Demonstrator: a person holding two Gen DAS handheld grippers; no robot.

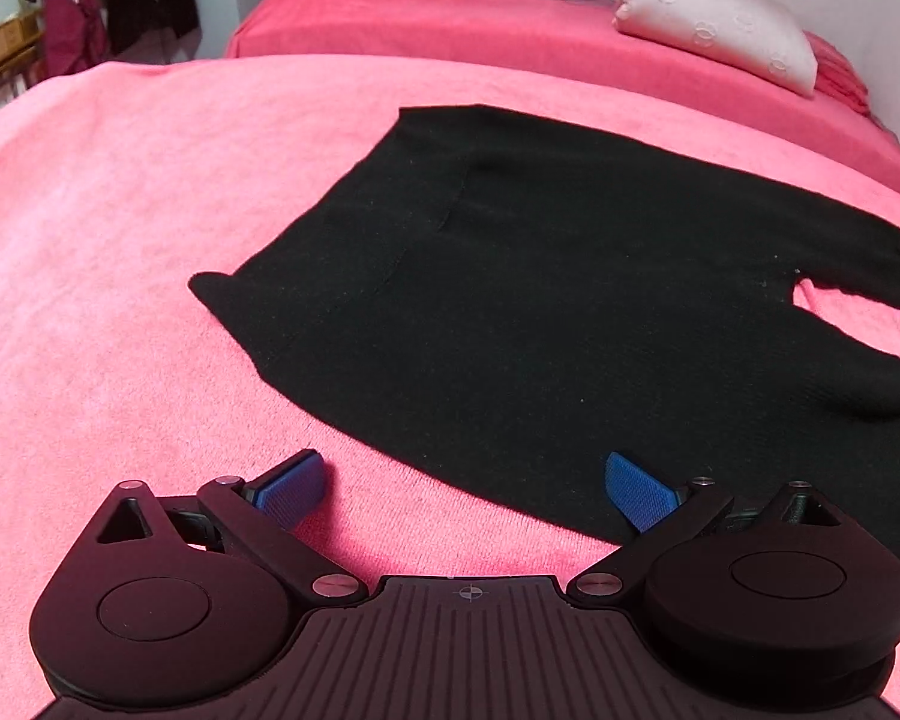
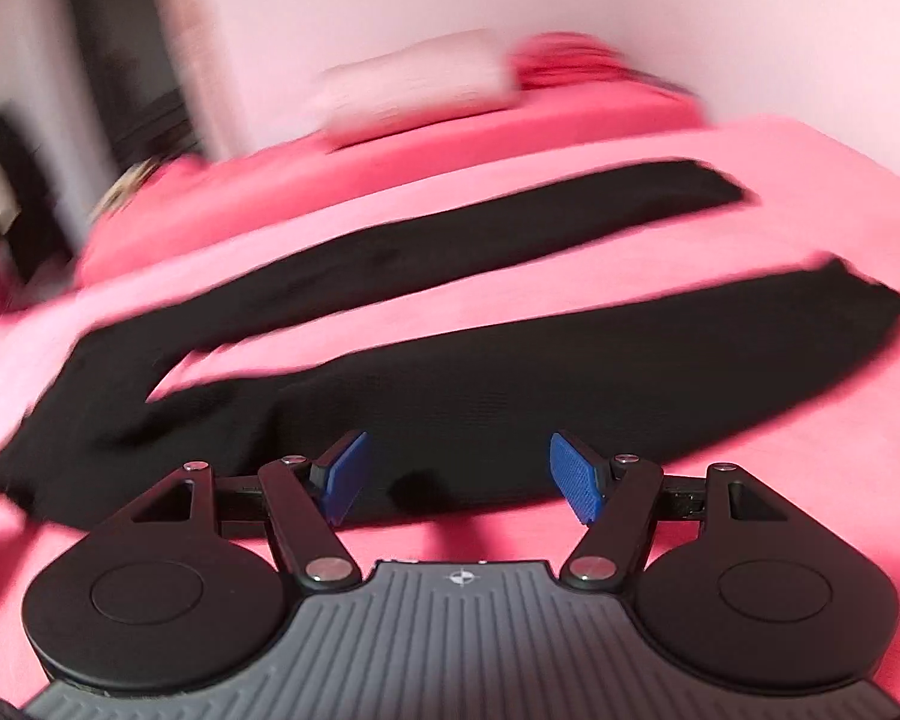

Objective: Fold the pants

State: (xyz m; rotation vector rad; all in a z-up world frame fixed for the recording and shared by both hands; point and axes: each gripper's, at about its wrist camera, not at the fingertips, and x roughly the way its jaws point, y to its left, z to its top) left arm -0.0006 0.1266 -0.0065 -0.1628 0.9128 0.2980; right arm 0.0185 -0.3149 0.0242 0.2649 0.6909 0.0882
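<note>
Left gripper (image 1: 465, 489): blue pads spread wide, gripping nothing, poised at the near hem of the pants' waist end.
Right gripper (image 2: 459, 477): fingers parted, nothing between them, low over the nearer leg.
Pants (image 1: 570, 300): black, lying flat on the pink blanket (image 1: 120, 300), waist toward the left gripper, two legs splayed apart with pink showing between them.
Pillow (image 1: 714, 24): pale, resting on the red bedding behind.
Right view: smeared with blur, so the leg cuffs look only roughly flat.

pants (image 1: 570, 300) legs cut off at right edge, pillow (image 2: 414, 90) motion-blurred (right wrist view)
</note>
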